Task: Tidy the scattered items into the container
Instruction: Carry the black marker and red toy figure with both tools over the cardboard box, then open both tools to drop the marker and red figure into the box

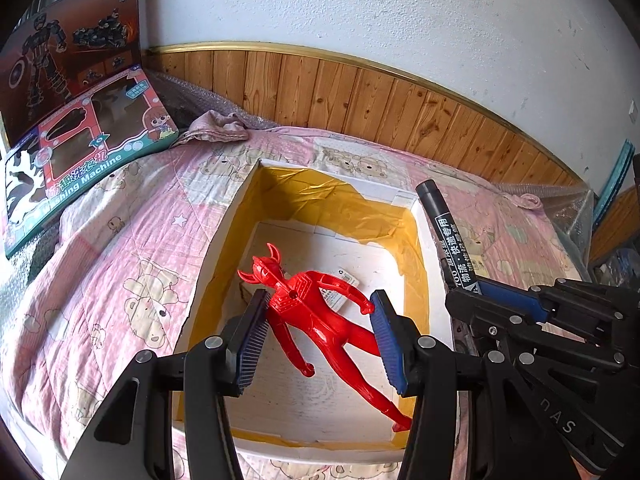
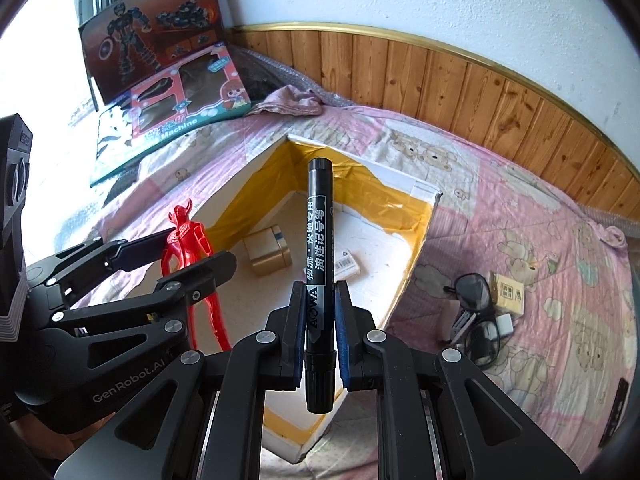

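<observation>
A red plastic horned figure (image 1: 304, 292) hangs over the open white box (image 1: 234, 208) lined with yellow tape. My left gripper (image 1: 320, 316) is shut on the figure, pads against its arms. From the right wrist view the figure (image 2: 186, 236) stands upright in the left gripper (image 2: 182, 258), above the box's left rim. My right gripper (image 2: 320, 320) is shut on a black marker (image 2: 320, 240) that points up over the box (image 2: 420, 192). The marker (image 1: 444, 232) and right gripper (image 1: 476, 286) also show in the left wrist view, beside the box's right wall.
A small tan carton (image 2: 266, 254) and a barcode label (image 2: 346, 264) lie in the box. Sunglasses (image 2: 476, 312) and a small paper packet (image 2: 508, 294) lie on the pink quilt (image 2: 560, 240) to the right. Toy boxes (image 1: 80, 148) lean at the back left, against the wood-panelled wall.
</observation>
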